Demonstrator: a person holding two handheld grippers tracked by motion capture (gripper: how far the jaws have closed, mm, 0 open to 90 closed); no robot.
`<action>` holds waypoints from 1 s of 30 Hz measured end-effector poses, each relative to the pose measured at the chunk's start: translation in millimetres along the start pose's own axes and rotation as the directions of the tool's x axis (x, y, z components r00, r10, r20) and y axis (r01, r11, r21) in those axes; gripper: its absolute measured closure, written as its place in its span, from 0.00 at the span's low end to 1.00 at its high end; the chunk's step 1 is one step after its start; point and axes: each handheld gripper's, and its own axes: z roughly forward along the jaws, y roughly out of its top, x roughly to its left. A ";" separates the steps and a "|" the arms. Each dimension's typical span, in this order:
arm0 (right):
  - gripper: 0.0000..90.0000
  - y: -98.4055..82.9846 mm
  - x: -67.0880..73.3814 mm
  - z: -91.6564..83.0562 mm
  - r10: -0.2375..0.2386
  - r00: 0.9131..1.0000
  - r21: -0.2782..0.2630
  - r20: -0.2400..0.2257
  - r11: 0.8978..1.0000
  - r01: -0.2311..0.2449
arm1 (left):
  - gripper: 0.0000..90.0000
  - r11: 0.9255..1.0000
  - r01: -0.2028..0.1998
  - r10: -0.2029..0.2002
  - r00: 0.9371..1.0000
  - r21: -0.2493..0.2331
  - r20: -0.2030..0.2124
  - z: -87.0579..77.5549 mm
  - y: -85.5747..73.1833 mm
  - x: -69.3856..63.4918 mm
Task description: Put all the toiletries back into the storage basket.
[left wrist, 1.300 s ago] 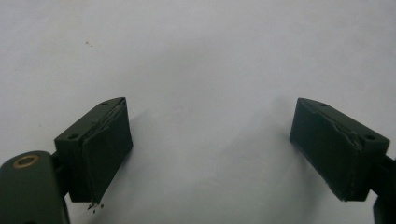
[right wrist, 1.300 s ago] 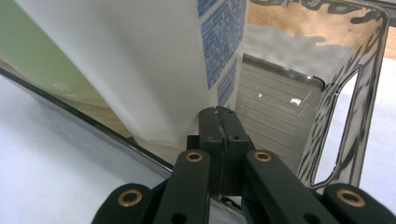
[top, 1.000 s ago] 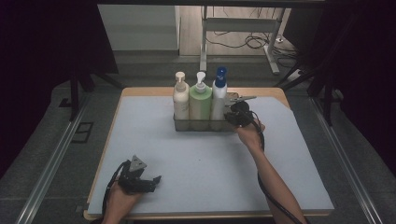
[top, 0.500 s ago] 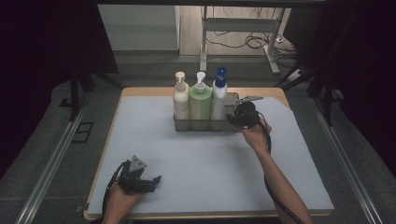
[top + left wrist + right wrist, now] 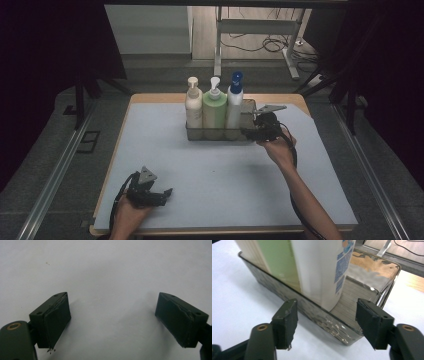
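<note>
A smoky clear bin [image 5: 210,135] stands at the back middle of the mat. It holds a cream pump bottle [image 5: 193,107], a green one [image 5: 214,110] and a white one with a blue pump [image 5: 233,107], all upright. My right gripper [image 5: 250,131] is at the bin's right front corner. In the right gripper view its jaws [image 5: 327,308] have just been opening and stand open. They straddle the bin wall [image 5: 387,263] below the white bottle [image 5: 319,267] without touching either. My left gripper [image 5: 162,195] rests near the front left, open [image 5: 111,307] over bare mat.
The pale grey mat [image 5: 215,175] covers a wooden table with edges [image 5: 120,145] close on the left and front. Metal rails [image 5: 55,185] run along both sides. A desk frame [image 5: 260,30] and floor cables lie beyond the far edge.
My right gripper has drawn back a little to the right and toward the person, away from the white bottle. The left hand has stayed put.
</note>
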 end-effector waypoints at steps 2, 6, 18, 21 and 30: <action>0.34 -1.4 1.0 -2.5 -0.004 1.000 0.008 -0.014 1.000 0.004 | 0.14 1.000 0.000 0.000 1.000 0.000 0.000 0.0 0.0 0.0; 0.29 -5.5 2.9 -7.7 -0.013 0.999 0.014 -0.037 1.000 0.013 | 0.14 1.000 -0.001 0.001 1.000 0.000 0.000 0.0 0.0 0.0; 0.13 -20.6 5.0 -25.8 -0.046 0.998 0.014 -0.044 0.999 0.047 | 0.14 1.000 0.000 0.000 1.000 -0.001 0.000 0.1 0.0 -0.1; 0.09 -24.4 5.6 -31.3 -0.058 0.997 0.020 -0.043 0.998 0.059 | 0.14 1.000 0.000 0.000 1.000 0.000 -0.001 0.1 0.0 -0.2; 0.00 -38.2 7.8 -50.0 -0.117 0.992 0.031 -0.042 0.993 0.118 | 0.14 1.000 -0.002 0.002 1.000 0.000 -0.001 0.1 0.0 -0.1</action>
